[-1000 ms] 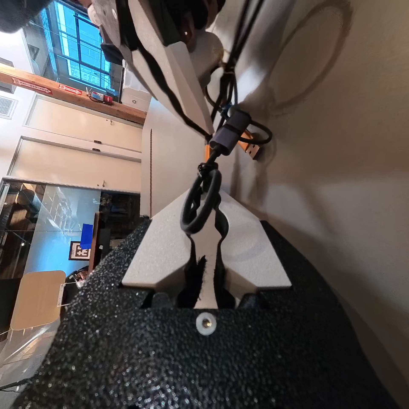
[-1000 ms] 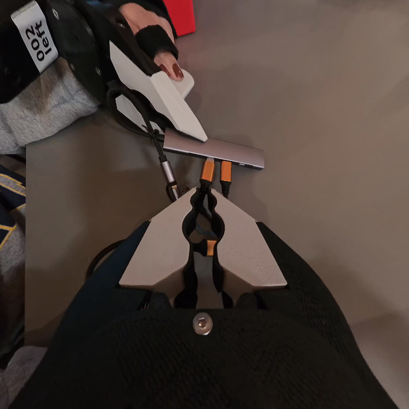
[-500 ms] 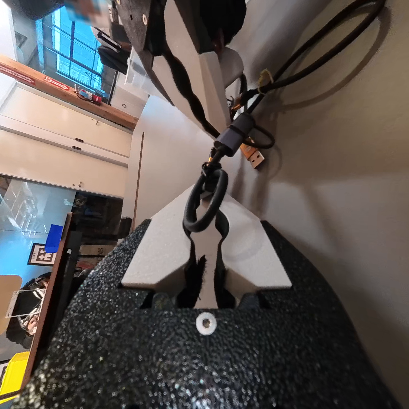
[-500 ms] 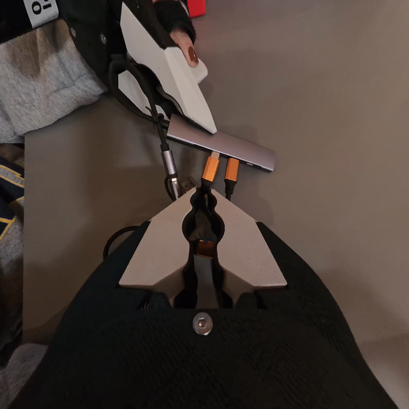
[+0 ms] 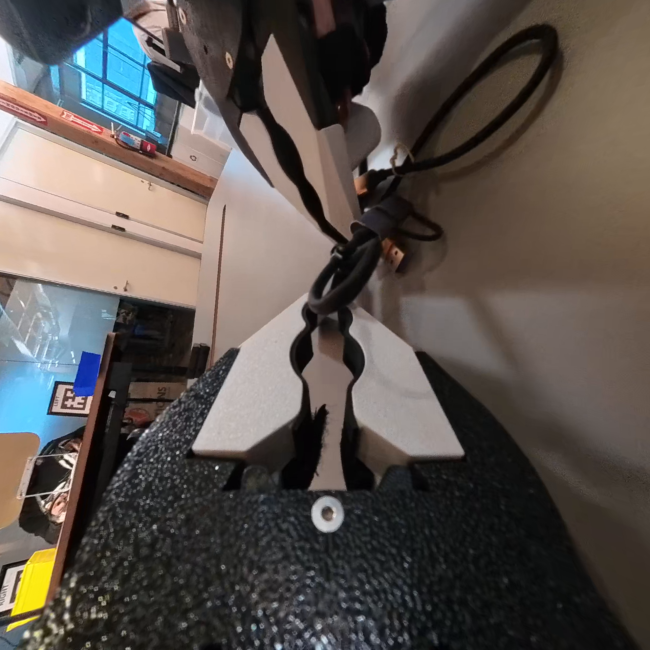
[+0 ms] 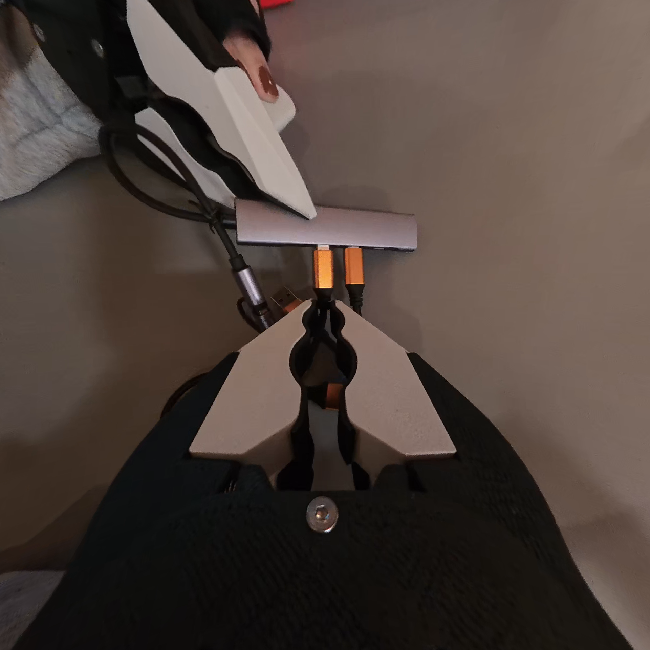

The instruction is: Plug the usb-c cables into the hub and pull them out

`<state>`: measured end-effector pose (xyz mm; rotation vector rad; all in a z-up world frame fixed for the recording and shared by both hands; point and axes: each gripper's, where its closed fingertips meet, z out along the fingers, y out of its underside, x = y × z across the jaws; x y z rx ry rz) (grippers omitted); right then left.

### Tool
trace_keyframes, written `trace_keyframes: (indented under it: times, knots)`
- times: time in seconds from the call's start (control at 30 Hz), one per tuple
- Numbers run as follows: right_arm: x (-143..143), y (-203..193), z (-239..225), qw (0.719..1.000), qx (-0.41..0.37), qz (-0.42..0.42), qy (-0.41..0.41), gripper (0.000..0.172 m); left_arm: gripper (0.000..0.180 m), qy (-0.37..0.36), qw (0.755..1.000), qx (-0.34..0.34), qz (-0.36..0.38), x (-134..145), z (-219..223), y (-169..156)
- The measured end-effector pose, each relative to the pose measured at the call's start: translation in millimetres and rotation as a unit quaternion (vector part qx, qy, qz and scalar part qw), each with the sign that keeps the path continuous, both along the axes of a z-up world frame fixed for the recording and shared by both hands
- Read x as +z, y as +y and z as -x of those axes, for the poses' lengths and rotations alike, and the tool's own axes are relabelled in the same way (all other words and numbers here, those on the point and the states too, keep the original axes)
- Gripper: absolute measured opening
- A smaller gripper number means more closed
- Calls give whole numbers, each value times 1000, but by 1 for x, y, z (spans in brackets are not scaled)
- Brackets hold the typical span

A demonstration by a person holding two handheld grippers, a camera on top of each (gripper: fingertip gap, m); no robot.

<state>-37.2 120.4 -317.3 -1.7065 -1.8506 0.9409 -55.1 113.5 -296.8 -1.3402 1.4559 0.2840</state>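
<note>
A grey hub (image 6: 327, 227) lies level over the table. My left gripper (image 5: 329, 311) is shut on its left end; the hub shows edge-on between the fingers (image 5: 329, 351), and the upper finger (image 6: 260, 147) lies over the hub. Two orange USB-C plugs sit in the hub's near side. The right plug (image 6: 353, 267) is fully in. The left plug (image 6: 323, 269) shows a sliver of metal tip at the port. My right gripper (image 6: 324, 304) is shut on the black cable just behind the left plug. It also shows in the left wrist view (image 5: 346, 239).
The hub's own cable ends in a grey plug (image 6: 251, 288), beside an orange USB-A plug (image 6: 286, 299). A black cable loop (image 5: 492, 105) lies on the grey table (image 6: 492, 176). A red object (image 6: 278, 2) sits at the far edge. A grey sleeve (image 6: 35, 123) is at left. Less than 4 cm separates the two grippers' tips.
The hub and left gripper have swung round, so the hub now lies level and nearer in the right wrist view. Both grasps have held. The cable loop on the table came into the left wrist view.
</note>
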Motion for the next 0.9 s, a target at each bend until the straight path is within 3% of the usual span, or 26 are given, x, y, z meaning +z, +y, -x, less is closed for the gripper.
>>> trace_keyframes:
  times: [0.37,0.9]
  knots:
    - [17,7,7,998,-12,-5,65,3,9,0,1000,12,7,-1,7,3]
    - [5,11,14,997,-17,-49,52,4,11,-19,999,14,28,-6,9,7]
